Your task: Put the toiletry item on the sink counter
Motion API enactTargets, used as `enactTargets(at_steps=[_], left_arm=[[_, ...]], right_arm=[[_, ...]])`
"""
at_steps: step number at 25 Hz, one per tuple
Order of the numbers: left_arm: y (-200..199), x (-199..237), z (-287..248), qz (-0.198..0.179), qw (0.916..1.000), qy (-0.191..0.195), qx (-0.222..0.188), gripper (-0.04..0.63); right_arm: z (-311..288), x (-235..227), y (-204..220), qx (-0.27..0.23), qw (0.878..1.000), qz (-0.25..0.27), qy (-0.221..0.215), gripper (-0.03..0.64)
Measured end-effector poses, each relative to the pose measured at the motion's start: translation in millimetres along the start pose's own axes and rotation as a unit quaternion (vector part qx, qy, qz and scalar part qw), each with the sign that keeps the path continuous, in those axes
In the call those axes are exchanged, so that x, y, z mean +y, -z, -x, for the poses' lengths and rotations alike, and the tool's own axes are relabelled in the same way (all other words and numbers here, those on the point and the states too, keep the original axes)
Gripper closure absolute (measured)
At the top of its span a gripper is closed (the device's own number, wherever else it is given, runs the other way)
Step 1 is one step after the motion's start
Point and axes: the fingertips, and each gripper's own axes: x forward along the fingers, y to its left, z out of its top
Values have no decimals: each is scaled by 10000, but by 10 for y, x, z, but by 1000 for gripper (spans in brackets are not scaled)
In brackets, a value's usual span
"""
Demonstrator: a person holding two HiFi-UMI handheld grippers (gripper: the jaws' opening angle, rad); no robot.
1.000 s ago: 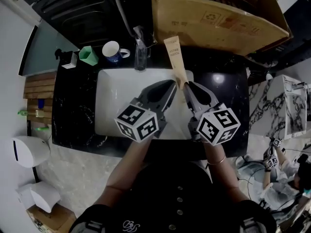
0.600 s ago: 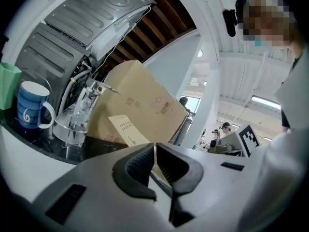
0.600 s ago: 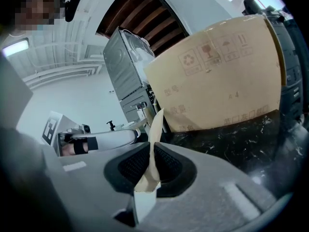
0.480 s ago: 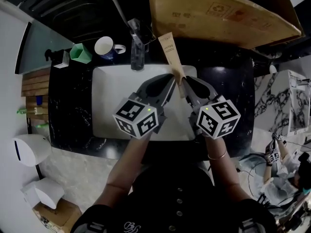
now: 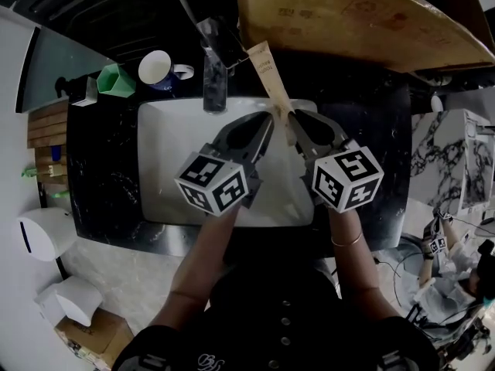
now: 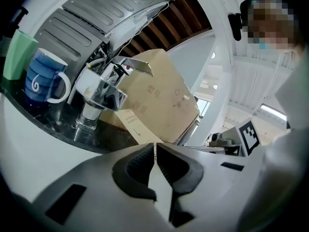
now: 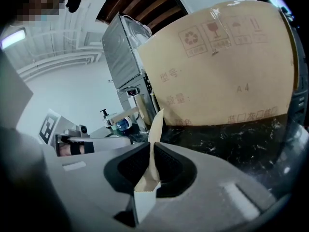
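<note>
A long beige toiletry box (image 5: 267, 72) hangs tilted over the back rim of the white sink (image 5: 166, 161), its upper end leaning left toward the faucet (image 5: 213, 68). Both grippers hold its lower end. My left gripper (image 5: 271, 120) is shut with a thin edge of the box pinched between its pads, and the printed box (image 6: 136, 125) runs on beyond them in the left gripper view. My right gripper (image 5: 293, 117) is shut on the box's end, and in the right gripper view the box (image 7: 156, 124) rises from between the pads.
A black marble counter (image 5: 104, 176) surrounds the sink. A blue and white mug (image 5: 157, 68) and a green cup (image 5: 116, 79) stand at its back left. A large cardboard box (image 5: 363, 22) fills the back right. A white dispenser (image 5: 42, 234) sits at the far left.
Both grippers have sunk a little over the sink, still holding the box between them. The box's upper end now leans further left, closer to the faucet.
</note>
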Motion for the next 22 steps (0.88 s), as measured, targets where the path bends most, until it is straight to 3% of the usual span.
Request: enactTargets(at_steps=[4, 13, 22], left_arm=[[39, 42, -71, 105, 9999, 23, -6, 572], [130, 144, -133, 273, 9996, 50, 55, 572], [201, 170, -195, 396, 9991, 131, 116, 572]], right_arm=[[-77, -79, 24, 155, 9997, 133, 105, 586], [-227, -205, 128, 436, 9987, -115, 224, 586], [-314, -246, 88, 475, 9983, -136, 306, 584]])
